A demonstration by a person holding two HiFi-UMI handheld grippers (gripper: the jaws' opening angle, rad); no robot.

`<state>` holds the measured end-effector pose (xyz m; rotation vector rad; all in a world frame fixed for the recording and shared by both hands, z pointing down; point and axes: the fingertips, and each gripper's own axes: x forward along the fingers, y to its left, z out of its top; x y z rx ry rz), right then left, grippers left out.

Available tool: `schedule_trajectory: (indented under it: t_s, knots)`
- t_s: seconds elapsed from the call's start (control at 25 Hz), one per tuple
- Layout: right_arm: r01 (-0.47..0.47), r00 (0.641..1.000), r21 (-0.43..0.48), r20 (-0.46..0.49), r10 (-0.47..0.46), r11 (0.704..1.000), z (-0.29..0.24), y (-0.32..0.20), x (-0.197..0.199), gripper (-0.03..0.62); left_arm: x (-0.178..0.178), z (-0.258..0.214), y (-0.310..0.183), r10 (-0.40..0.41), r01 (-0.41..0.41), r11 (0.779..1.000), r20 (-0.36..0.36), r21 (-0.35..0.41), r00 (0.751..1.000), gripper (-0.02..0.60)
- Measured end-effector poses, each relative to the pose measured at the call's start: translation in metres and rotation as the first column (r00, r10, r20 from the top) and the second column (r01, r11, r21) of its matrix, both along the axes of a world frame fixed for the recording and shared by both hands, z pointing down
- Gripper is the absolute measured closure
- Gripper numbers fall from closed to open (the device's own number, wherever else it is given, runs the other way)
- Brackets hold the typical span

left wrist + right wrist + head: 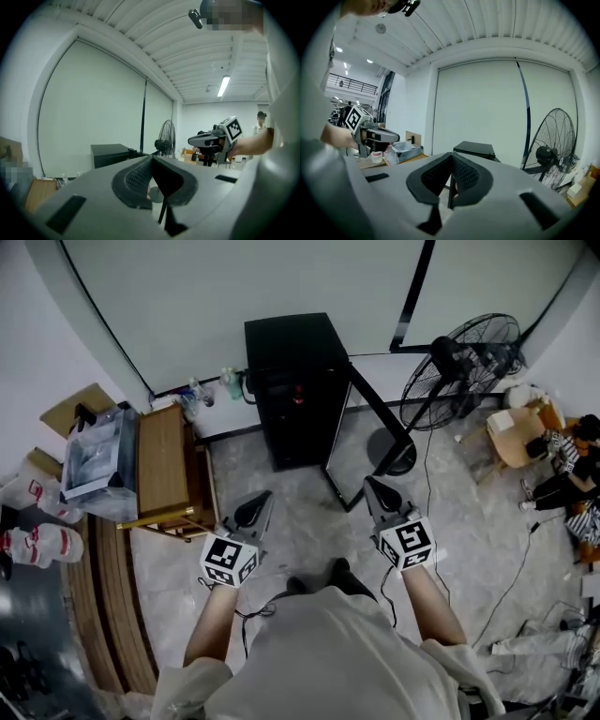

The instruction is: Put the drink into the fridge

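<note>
L gripper (257, 502) shut, pads together, nothing btwn them. R gripper (375, 488) likewise closed & empty. Both sit low-centre in head view, pointing up-frame toward black fridge (295, 395) at upper centre.

Fridge: upright box, long axis vertical, front faces down-frame toward the person. Door (381, 404) stands swung open to the right; its near edge reaches down-frame close to R gripper's tip. Interior dark, so can't tell if a drink sits inside.

Drink: not certain which item. Likeliest = bottles (230, 382) by the wall, just left of fridge, btwn it & wooden table (161, 465). They appear upright, caps up, long axis vertical; too small to confirm.

Stage: scene fits two readings. Either empty grippers w/ door open ahead of fetching a bottle, or drink already shelved & door yet to be shut. Pics don't settle it.

Doing it well either way (judgement): keep R gripper clear of door's near edge, approach fridge square-on, no swing into the table. Any bottle prob. best clamped across its body & kept upright.
</note>
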<state>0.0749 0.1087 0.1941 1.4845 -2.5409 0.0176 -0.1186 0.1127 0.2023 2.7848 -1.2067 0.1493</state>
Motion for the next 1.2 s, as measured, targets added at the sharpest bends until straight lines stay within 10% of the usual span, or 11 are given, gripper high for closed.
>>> schedule_trajectory:
  t_s: [1.2]
  knots:
    - [0.068,0.996,0.006,0.065,-0.068,0.998,-0.013,0.019,0.078,0.599,0.070,-0.012,0.025,-0.072,0.072,0.997,-0.036,0.003,0.997,0.574]
